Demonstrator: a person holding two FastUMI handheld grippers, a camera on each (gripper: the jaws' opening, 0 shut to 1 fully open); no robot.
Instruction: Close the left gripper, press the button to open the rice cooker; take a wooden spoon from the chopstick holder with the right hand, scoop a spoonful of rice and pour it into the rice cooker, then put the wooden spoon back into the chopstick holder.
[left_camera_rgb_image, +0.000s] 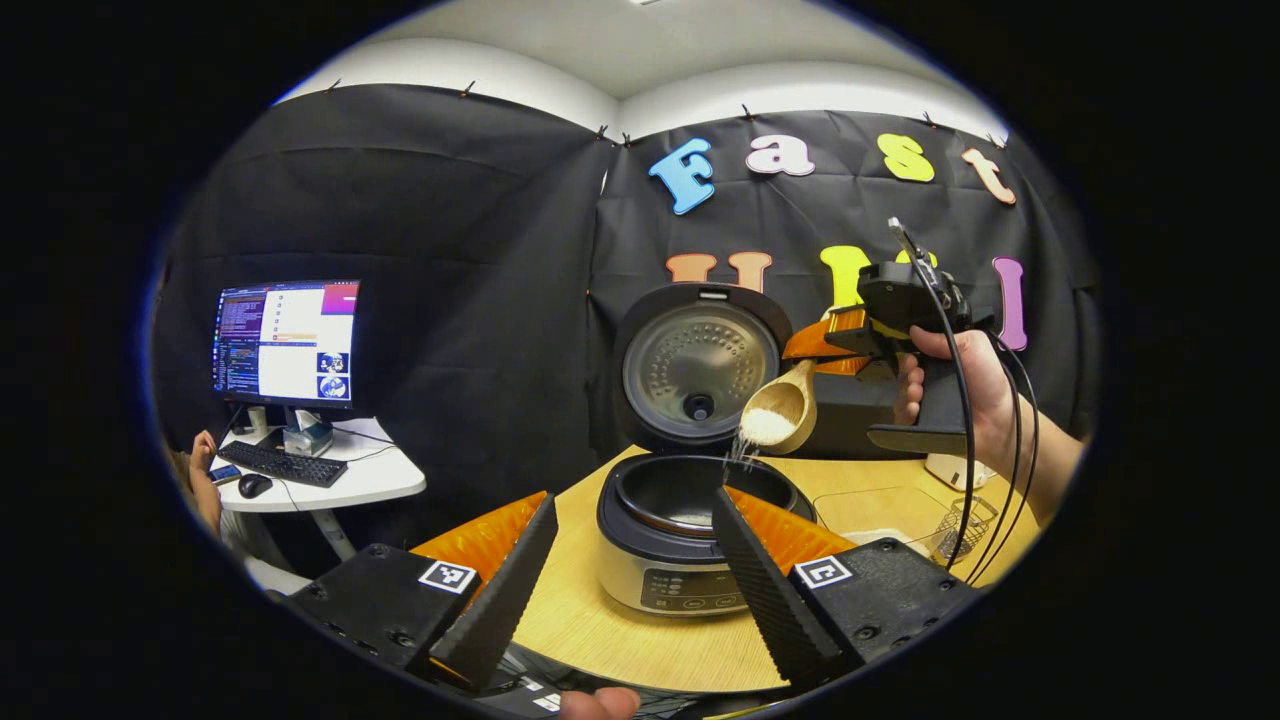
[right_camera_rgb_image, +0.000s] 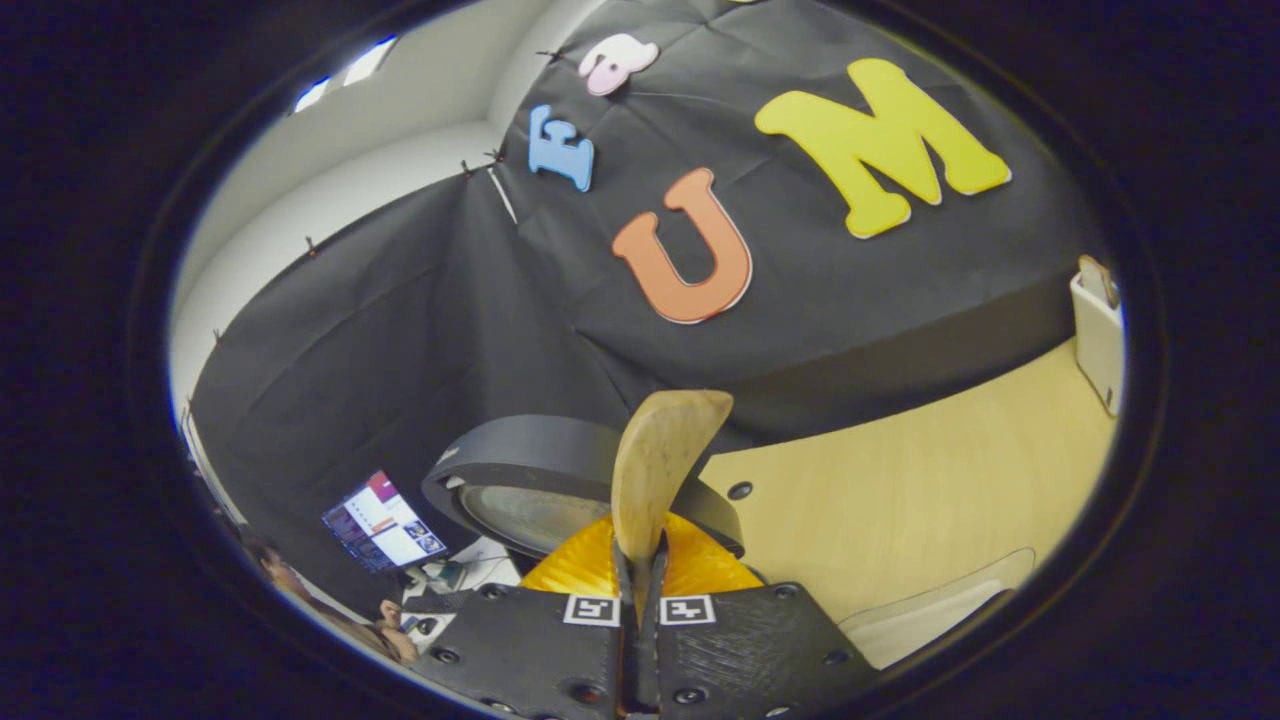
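**Q:** Jaws first: what does each pair have?

**A:** Right gripper (right_camera_rgb_image: 640, 590): jaws pinched tight on the handle of the wooden spoon (left_camera_rgb_image: 782, 408). Left gripper (left_camera_rgb_image: 625, 570): jaws spread wide, holding nothing, low at the counter's near edge.

**Q:** Where is the spoon, and how does it lie?

**A:** Its bowl hangs over the right rim of the open rice cooker (left_camera_rgb_image: 668, 545), tipped down to the left, with rice (left_camera_rgb_image: 768, 425) spilling into the pot. The handle runs up and right into the jaws (the long axis slopes down toward the pot).

**Q:** What surrounds it?

**A:** The raised lid (left_camera_rgb_image: 700, 370) stands just behind the bowl. A wire chopstick holder (left_camera_rgb_image: 965, 525) sits on the counter (left_camera_rgb_image: 590, 610) to the right, below the holding hand (left_camera_rgb_image: 985, 395), so the right side is nearer for the return. Nothing seems to bar that path. A monitor (left_camera_rgb_image: 287, 340) stands far left.
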